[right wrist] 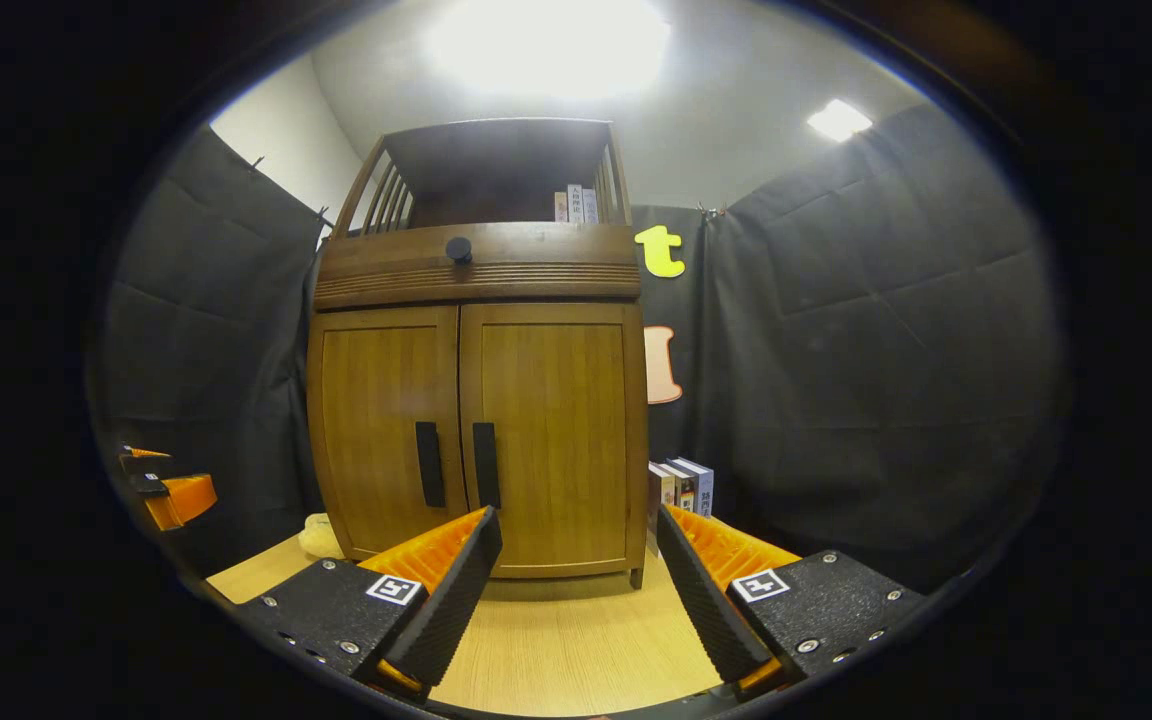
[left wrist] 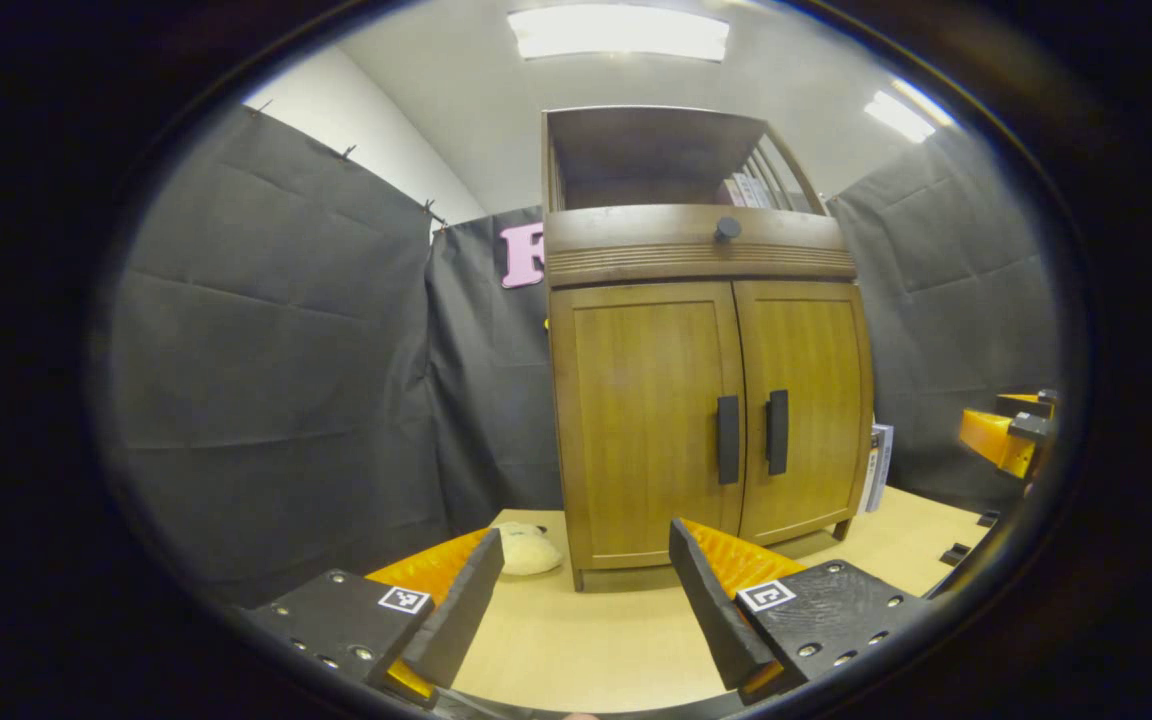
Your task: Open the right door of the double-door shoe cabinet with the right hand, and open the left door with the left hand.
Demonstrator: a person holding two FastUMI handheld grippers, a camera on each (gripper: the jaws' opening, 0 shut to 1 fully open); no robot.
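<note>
A wooden double-door shoe cabinet (left wrist: 706,330) (right wrist: 481,400) stands on a light table, both doors closed. The left door (left wrist: 648,420) (right wrist: 386,430) and right door (left wrist: 804,405) (right wrist: 556,435) each carry a dark vertical handle at the centre seam: left handle (left wrist: 727,440) (right wrist: 428,463), right handle (left wrist: 777,432) (right wrist: 486,465). My left gripper (left wrist: 586,560) is open, well short of the cabinet with nothing between its fingers. My right gripper (right wrist: 576,545) is open too, in front of the right door and apart from it. In each view the other gripper shows at the edge, the right one (left wrist: 1011,435) and the left one (right wrist: 166,490).
A drawer with a round knob (left wrist: 727,229) (right wrist: 458,249) sits above the doors, under an open shelf holding books (right wrist: 576,205). More books (right wrist: 681,488) stand right of the cabinet. A pale soft object (left wrist: 526,548) lies at its left foot. Black cloth walls surround the table (left wrist: 576,640).
</note>
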